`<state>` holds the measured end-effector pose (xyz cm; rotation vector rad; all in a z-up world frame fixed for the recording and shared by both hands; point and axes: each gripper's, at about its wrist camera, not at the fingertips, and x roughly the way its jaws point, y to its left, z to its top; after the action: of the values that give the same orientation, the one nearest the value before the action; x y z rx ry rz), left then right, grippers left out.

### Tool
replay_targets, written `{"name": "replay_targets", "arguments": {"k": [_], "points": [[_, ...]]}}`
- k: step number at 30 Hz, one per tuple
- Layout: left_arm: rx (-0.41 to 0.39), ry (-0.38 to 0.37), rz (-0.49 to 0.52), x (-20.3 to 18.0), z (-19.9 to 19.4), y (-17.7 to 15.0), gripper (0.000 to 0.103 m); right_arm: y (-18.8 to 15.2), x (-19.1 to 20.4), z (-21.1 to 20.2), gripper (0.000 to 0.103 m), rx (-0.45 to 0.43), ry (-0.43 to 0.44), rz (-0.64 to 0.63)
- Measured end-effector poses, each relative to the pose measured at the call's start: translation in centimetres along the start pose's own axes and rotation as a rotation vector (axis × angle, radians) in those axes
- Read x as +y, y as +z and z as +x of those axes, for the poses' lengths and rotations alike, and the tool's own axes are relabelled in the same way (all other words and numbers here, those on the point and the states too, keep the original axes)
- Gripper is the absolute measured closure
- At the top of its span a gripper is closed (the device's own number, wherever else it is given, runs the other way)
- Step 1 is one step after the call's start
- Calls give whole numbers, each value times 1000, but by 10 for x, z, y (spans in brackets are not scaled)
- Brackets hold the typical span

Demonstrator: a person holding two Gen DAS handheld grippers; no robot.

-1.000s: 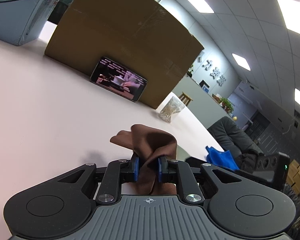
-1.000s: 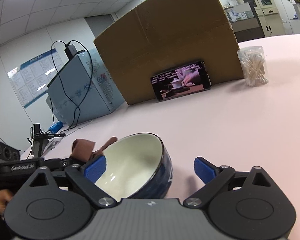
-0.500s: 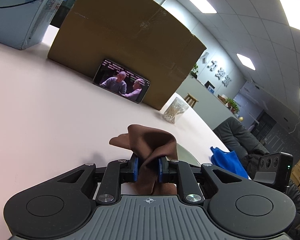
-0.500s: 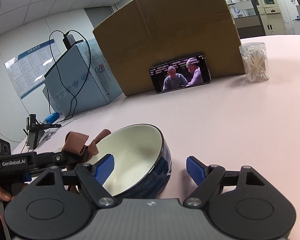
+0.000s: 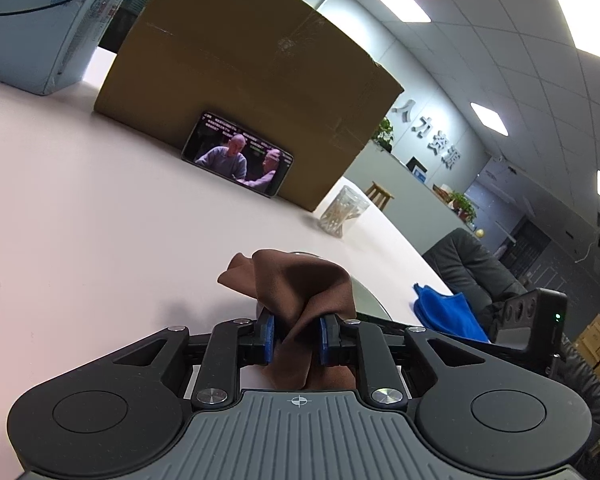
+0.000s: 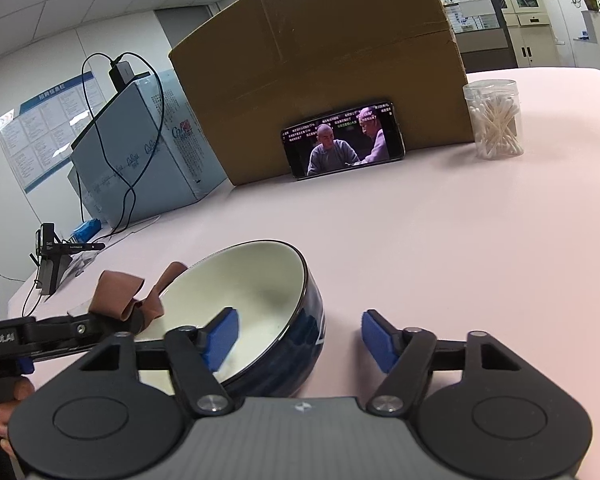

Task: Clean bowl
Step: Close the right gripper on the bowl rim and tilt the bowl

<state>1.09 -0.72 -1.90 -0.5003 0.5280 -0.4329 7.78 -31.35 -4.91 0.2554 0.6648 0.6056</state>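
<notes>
A dark blue bowl [image 6: 240, 280] with a white inside stands on the pale pink table [image 6: 420, 240], tilted toward my left. My right gripper [image 6: 300, 334] straddles the bowl's near right wall. One blue pad is inside the bowl and the other outside, and the jaws are closing; a gap still shows at the outer pad. My left gripper [image 5: 296, 336] is shut on a crumpled brown cloth [image 5: 300, 280], and its jaws are opening slightly with the cloth still pinched. In the right wrist view the cloth [image 6: 120, 292] hangs at the bowl's left rim.
A big cardboard box [image 6: 320, 60] stands at the back with a phone [image 6: 342, 138] leaning on it. A clear jar of cotton swabs [image 6: 494, 120] sits to the right. A pale blue box [image 6: 140, 152] with cables is at the back left. A blue rag [image 5: 448, 312] lies off the table's right edge.
The right gripper's jaws have come much closer together around the bowl's wall, and the view has dipped slightly. The left gripper and its cloth have barely moved.
</notes>
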Motion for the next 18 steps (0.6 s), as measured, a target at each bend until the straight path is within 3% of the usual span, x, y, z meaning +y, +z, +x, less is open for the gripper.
{"name": "replay_targets", "arguments": {"k": [12, 18], "points": [[1, 19, 2, 7, 26, 15, 85, 0, -5, 1, 49, 9, 52, 26], [6, 11, 11, 4, 18, 11, 85, 0, -4, 1, 49, 9, 52, 25]]}}
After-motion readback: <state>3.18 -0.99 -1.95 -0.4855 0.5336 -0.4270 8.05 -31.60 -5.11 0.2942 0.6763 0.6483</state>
